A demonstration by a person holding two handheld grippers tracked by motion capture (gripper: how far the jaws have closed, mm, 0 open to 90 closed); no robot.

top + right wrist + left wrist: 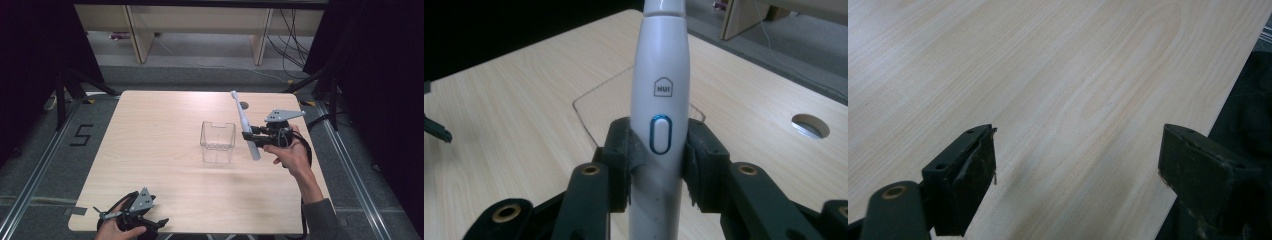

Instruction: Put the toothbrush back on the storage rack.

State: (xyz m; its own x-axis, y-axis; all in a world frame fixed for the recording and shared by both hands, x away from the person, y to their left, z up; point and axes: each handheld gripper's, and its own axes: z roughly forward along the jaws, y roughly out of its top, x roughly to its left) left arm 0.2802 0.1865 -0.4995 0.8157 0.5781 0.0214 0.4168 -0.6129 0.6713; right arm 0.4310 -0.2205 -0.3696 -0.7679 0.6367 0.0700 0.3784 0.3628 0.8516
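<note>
A white electric toothbrush (245, 126) is held in the air to the right of a clear plastic box (218, 142) that stands mid-table. My right gripper (254, 136) is shut on the toothbrush handle, with the brush head pointing up and away. In the right gripper view the toothbrush (661, 105) rises between the two black jaws, which clamp it at its blue-ringed button, and the clear box (591, 107) lies behind it. My left gripper (150, 225) rests at the table's near left edge. In the left gripper view that gripper (1078, 165) is open over bare wood.
The light wooden table (160, 145) has a round cable hole (244, 105) near its far edge, behind the toothbrush. Black curtains stand at both sides, and wooden furniture legs and cables are on the floor beyond.
</note>
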